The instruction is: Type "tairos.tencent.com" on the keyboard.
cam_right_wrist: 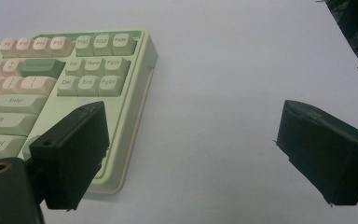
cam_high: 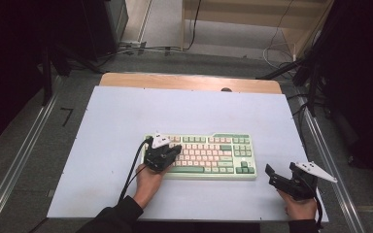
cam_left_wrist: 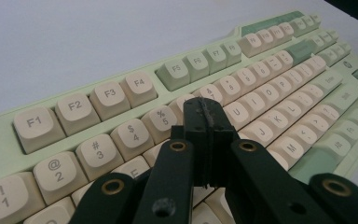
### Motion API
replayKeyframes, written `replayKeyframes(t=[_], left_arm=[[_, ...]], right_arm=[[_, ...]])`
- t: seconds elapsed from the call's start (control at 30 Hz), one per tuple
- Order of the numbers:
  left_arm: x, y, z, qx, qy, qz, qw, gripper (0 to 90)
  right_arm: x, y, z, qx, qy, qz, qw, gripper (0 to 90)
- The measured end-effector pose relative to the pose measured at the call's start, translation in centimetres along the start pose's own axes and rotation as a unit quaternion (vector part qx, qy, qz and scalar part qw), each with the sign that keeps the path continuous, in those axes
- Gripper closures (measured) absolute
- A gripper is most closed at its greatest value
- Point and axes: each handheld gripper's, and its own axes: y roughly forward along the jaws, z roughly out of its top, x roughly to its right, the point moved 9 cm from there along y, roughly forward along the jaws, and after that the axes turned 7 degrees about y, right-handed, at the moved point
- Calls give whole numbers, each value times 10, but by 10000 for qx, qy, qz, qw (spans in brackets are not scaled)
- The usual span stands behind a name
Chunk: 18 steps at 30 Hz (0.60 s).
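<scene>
Each claw, left claw [cam_high: 176, 149] and right claw [cam_high: 280, 173], is black with brass-ringed pivot holes. Each carries a pale three-cornered plate and a black cable. The person's sleeves [cam_high: 119, 216] are dark.

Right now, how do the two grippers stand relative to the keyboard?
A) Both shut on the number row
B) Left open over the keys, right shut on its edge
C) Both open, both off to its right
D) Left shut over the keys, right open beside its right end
D: the left gripper has its jaws pressed together above the keyboard keys, while the right gripper has its jaws spread wide over the white table beside the keyboard's right end.
</scene>
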Motion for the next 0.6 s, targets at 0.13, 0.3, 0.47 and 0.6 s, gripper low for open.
replayKeyframes(t=[0.13, 0.3, 0.47, 0.6], left_arm=[[1, 2, -1, -62, 31, -3, 10000, 900], [3, 4, 0, -120, 142, 70, 9998, 900], [3, 5, -1, -157, 116, 81, 9998, 900], [3, 5, -1, -172, 108, 87, 9998, 900]], right_arm=[[0, 0, 0, -3, 1, -1, 10000, 76], [0, 0, 0, 0, -2, 1, 10000, 76], [0, 0, 0, -9, 6, 3, 10000, 76], [0, 0, 0, -10, 7, 2, 10000, 76]])
